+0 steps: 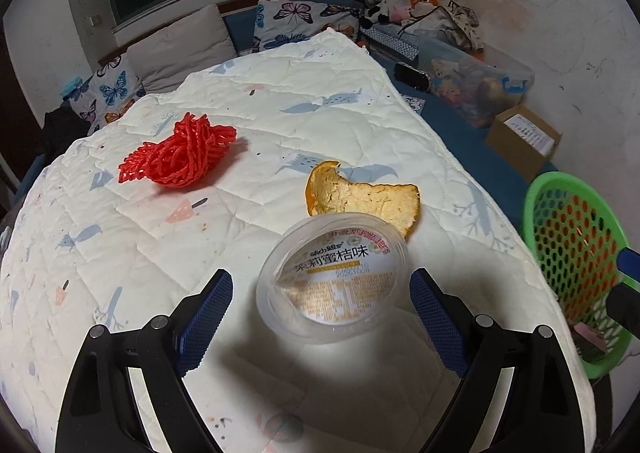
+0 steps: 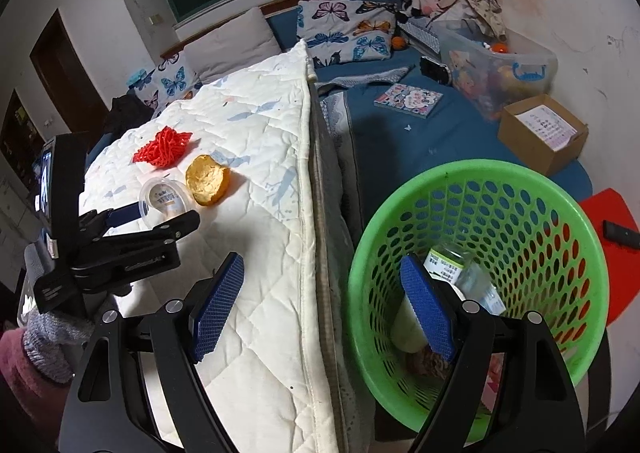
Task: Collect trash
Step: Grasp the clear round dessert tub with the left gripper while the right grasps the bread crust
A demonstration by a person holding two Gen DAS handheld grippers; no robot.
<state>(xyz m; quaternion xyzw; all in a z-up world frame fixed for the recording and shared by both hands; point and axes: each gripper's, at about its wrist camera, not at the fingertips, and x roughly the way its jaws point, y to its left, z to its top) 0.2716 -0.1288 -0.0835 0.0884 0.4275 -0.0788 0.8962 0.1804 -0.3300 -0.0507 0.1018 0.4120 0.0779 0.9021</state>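
Note:
A clear plastic cup (image 1: 334,281) with a printed lid lies on the white quilt (image 1: 120,253). It sits between the fingers of my left gripper (image 1: 322,281), which is open, with the pads on either side and not pressing. Just beyond the cup lies a piece of orange peel (image 1: 360,199), and farther left a red mesh net (image 1: 180,157). From the right wrist view, the left gripper (image 2: 160,216) straddles the cup (image 2: 165,199) beside the peel (image 2: 208,181). My right gripper (image 2: 322,265) is open and empty over the quilt's edge, next to the green basket (image 2: 480,173).
The green basket (image 1: 572,253) stands off the bed's right side and holds a bottle (image 2: 460,273) and other scraps. A cardboard box (image 2: 544,133), a clear toy bin (image 2: 500,65) and a book (image 2: 408,99) sit on the blue sheet. A gloved hand (image 2: 52,337) holds the left gripper.

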